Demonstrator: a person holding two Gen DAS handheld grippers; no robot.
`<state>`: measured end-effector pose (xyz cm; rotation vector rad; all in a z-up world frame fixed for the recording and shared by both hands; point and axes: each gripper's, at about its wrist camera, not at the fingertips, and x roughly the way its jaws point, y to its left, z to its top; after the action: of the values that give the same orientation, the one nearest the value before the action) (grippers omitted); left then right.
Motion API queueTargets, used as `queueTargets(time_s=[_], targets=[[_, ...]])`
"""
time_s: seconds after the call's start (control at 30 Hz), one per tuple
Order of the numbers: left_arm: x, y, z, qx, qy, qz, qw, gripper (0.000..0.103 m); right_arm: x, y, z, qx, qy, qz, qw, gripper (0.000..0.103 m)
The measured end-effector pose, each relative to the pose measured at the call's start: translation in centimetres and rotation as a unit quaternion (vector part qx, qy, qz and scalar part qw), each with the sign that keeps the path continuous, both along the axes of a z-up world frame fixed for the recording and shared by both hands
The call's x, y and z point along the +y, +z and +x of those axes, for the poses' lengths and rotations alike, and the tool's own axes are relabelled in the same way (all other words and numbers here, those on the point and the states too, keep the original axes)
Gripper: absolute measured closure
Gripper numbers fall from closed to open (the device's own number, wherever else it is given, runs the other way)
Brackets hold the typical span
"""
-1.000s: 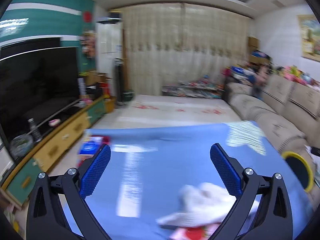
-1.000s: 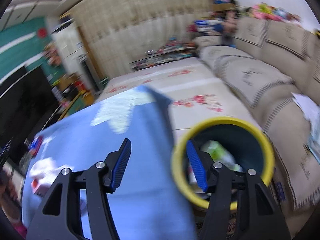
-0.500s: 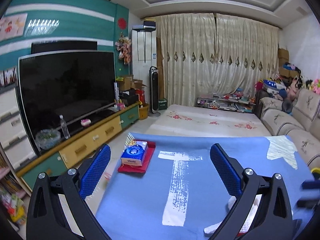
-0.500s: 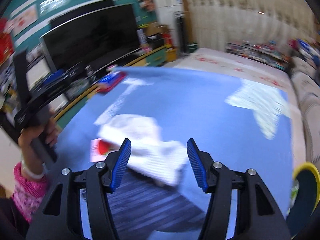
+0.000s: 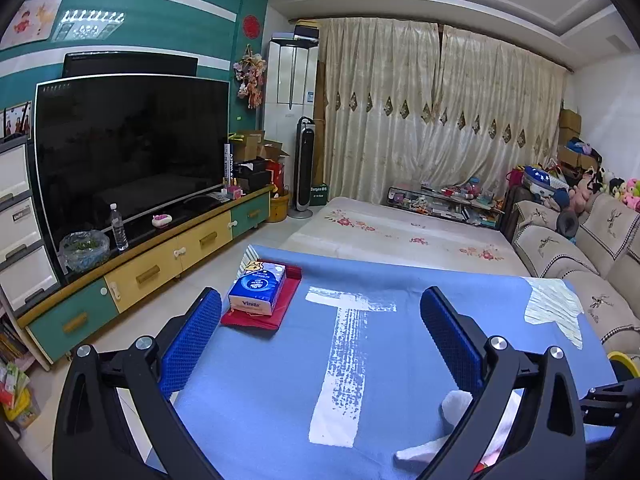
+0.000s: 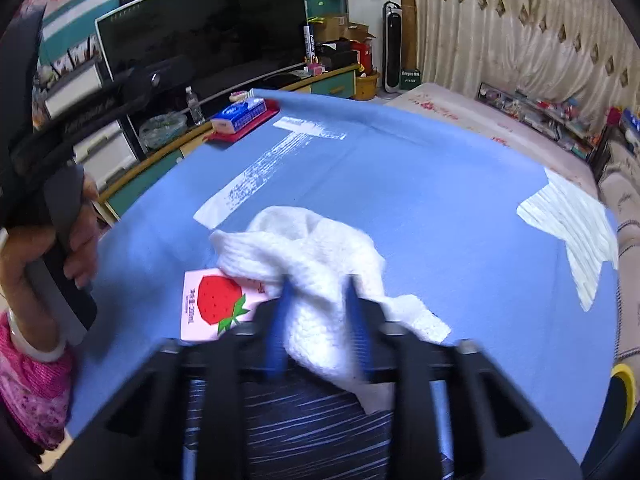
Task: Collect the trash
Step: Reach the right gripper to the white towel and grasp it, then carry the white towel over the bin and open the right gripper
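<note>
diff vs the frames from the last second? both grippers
The right gripper swung from the yellow-rimmed bin across to the crumpled white tissue; its jaws have just been closing and now pinch the tissue. The left gripper panned toward the TV side early on, then held, jaws open and empty. The strawberry carton, tissue box and blue tablecloth stayed put.

You are facing a living room: cream curtains (image 5: 432, 120) hanging behind the television (image 5: 128, 148), a beige sofa (image 5: 580, 248) sitting well across from it, ceiling light glaring on the teal wall (image 5: 160, 20).
</note>
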<state>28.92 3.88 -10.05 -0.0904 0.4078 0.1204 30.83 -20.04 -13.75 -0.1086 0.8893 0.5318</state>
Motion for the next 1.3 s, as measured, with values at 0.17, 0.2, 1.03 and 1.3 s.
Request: queueTargets(time_s=[0.17,0.2,1.03,1.3], targets=[[-0.4,-0.1,0.1,0.001,-0.004,0.006,1.0,0.005,-2.9,1.5,0.6,-0.02,-0.044,0.029,0.998,0.098],[-0.5,-0.2,0.1,0.001,-0.004,0.007,1.0,0.005,-3.9,2.1,0.7,-0.025,-0.056,0.036,0.997,0.098],[-1.7,-0.7,-0.1,0.002,-0.013,0.005,0.9999,0.005,-29.2,9.0,-7.5,-0.121,-0.33,0.073,0.933,0.098],[-2.1,-0.9,-0.1,0.008,-0.016,0.009,0.9998,0.005,-36.4,7.1,-8.7,-0.114,-0.425,0.041,0.897,0.098]])
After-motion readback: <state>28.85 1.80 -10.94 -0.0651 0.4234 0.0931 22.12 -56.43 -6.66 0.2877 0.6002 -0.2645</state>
